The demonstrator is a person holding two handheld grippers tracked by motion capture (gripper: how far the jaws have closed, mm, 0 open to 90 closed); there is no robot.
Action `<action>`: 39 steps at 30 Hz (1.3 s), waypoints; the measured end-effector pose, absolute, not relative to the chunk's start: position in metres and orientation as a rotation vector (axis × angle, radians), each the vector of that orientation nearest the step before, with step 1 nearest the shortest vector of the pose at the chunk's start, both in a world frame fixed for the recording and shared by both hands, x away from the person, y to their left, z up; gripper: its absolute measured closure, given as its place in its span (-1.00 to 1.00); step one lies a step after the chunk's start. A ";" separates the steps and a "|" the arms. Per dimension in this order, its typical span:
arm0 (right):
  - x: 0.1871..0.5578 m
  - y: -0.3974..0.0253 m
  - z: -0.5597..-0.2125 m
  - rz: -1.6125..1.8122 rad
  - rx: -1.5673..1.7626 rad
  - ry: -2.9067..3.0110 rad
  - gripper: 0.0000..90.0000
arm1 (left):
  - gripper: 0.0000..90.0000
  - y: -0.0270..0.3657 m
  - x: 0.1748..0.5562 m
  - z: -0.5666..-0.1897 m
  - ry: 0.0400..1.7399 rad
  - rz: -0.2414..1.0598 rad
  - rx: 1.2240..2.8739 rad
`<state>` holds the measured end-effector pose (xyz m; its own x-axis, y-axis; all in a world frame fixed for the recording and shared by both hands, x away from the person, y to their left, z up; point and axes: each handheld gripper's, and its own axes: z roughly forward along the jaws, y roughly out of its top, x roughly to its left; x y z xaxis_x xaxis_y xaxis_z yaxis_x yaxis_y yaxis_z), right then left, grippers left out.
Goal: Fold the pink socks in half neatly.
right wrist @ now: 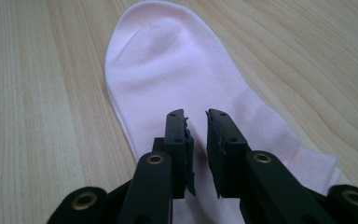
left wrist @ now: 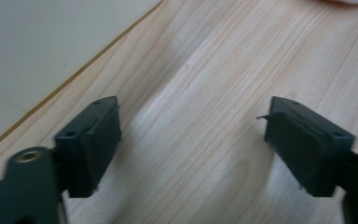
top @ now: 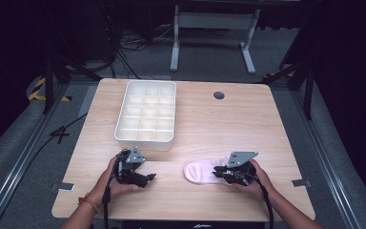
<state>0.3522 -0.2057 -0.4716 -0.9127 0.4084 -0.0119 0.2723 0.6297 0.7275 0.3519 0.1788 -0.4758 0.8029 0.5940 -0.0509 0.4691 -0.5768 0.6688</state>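
Lying flat, sock (top: pixel 198 171) toe (top: pixel 189 171) points left.

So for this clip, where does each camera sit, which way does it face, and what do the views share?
High view: above the person's side, looking forward and down on the table, divided tray and both hands.
Left gripper view: on the left gripper, jaws wide apart over bare wood.
Right gripper view: on the right gripper, jaws nearly closed above the pink sock.
Shared: sock and right gripper show in the high view too.

one pink sock (top: pixel 198 171), one white divided tray (top: pixel 146 114), two tools
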 end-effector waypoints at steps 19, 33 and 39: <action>0.351 -0.202 -0.476 1.154 0.530 2.683 0.82 | -0.30 0.107 0.358 -0.462 0.644 0.092 2.282; 0.351 -0.201 -0.476 1.156 0.518 2.686 0.82 | -0.22 0.077 0.373 -0.464 0.677 0.067 2.272; 0.351 -0.201 -0.476 1.149 0.513 2.687 0.82 | -0.12 0.068 0.379 -0.470 0.690 0.042 2.293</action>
